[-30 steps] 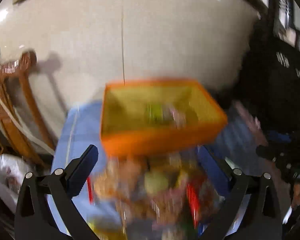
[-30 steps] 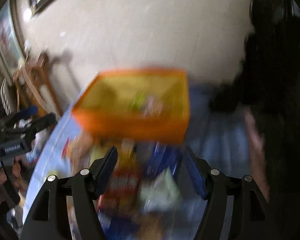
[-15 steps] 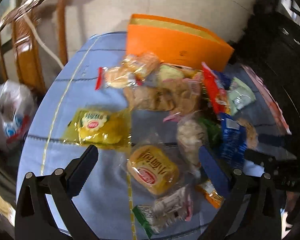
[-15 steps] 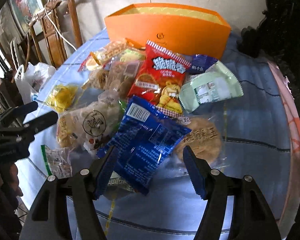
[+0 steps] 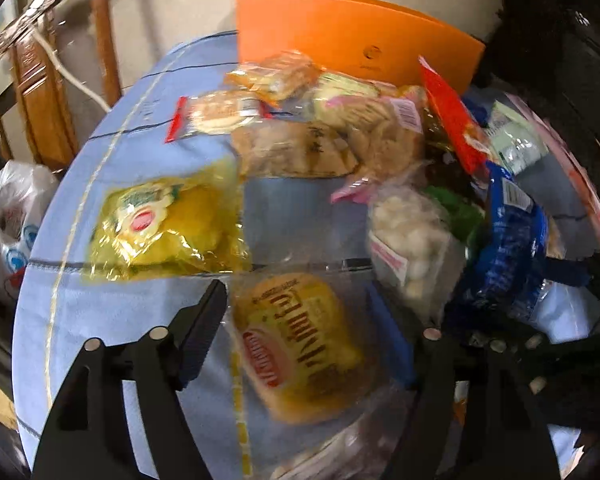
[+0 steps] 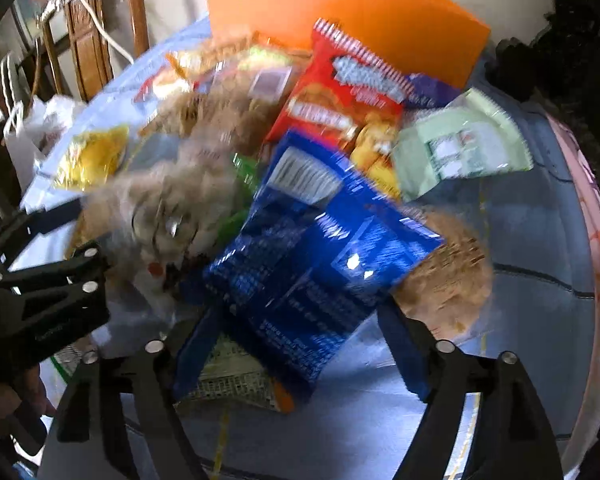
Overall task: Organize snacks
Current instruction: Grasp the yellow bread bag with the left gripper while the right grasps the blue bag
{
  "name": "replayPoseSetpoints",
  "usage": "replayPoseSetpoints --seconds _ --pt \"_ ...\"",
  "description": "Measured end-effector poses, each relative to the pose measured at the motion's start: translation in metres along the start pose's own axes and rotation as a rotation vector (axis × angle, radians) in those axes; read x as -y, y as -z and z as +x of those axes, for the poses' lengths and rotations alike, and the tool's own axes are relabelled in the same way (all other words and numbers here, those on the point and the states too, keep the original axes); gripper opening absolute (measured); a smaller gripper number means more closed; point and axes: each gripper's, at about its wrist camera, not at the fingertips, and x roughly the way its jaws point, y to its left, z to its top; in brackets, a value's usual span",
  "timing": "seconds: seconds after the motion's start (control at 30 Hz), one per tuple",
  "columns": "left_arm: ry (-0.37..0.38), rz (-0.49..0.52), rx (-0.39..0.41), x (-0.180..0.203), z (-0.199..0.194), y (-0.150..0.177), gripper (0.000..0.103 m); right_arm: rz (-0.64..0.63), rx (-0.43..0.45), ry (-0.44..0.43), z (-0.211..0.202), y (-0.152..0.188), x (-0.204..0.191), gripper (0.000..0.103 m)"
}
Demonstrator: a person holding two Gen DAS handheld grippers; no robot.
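Orange box (image 5: 352, 46) upright at far table edge, interior hidden; snack pile (image 5: 340, 152) lies outside, against it. Left gripper (image 5: 312, 316) and right gripper (image 6: 296, 332) both spread, holding nothing

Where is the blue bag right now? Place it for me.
In the right wrist view the blue bag lies centre frame, just ahead of the open right tongs, below the red bag and overlapping the round cake.

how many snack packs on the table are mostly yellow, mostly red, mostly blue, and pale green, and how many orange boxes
Yellow packs: 2
Red packs: 1
Blue packs: 1
Pale green packs: 1
Orange boxes: 1
Total: 6
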Motion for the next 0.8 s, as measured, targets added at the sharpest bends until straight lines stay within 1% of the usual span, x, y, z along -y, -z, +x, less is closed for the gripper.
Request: replayPoseSetpoints --seconds 0.07,0.13,0.17,0.2,0.23,0.27,0.3,0.37,0.4,0.47,0.57,0.8 --pt "0.002 -0.004 -0.003 0.000 0.003 -0.002 0.071 -0.008 0.010 0.011 0.000 -0.001 -0.003 0.080" --pt "-0.002 0.001 0.002 0.000 0.004 0.001 0.071 0.009 0.003 0.002 0.002 -0.003 -0.001 0.080" --pt "-0.011 0.018 0.006 0.001 0.003 0.003 0.070 0.020 -0.004 -0.007 0.004 -0.004 0.000 0.076" --pt "-0.017 0.032 0.010 0.003 0.004 0.004 0.065 0.038 -0.014 -0.028 0.006 -0.005 0.002 0.061" --pt "-0.021 0.037 0.019 0.003 0.003 0.006 0.062 0.062 -0.030 -0.050 0.008 -0.005 0.005 0.049" --pt "-0.008 0.024 0.023 0.000 0.002 0.006 0.058 0.066 -0.034 -0.053 0.009 -0.006 0.006 0.047" --pt "0.004 0.001 0.025 -0.003 0.001 0.007 0.055 0.059 -0.032 -0.052 0.008 -0.005 0.006 0.042" --pt "0.043 -0.039 0.022 -0.010 -0.003 0.006 0.053 0.034 -0.016 -0.049 0.004 -0.002 0.004 0.035" --pt "0.057 -0.043 0.019 -0.012 -0.004 0.007 0.052 0.035 -0.008 -0.056 0.002 0.000 0.005 0.032" --pt "0.093 -0.058 0.012 -0.015 -0.007 0.009 0.051 0.041 0.017 -0.068 -0.005 0.003 0.007 0.030" --pt "0.160 -0.110 0.009 -0.023 -0.013 0.012 0.050 0.045 0.064 -0.089 -0.019 0.007 0.012 0.024" --pt "0.209 -0.124 0.083 -0.025 -0.044 0.006 0.050 0.047 0.148 -0.109 -0.045 0.004 0.020 0.023"
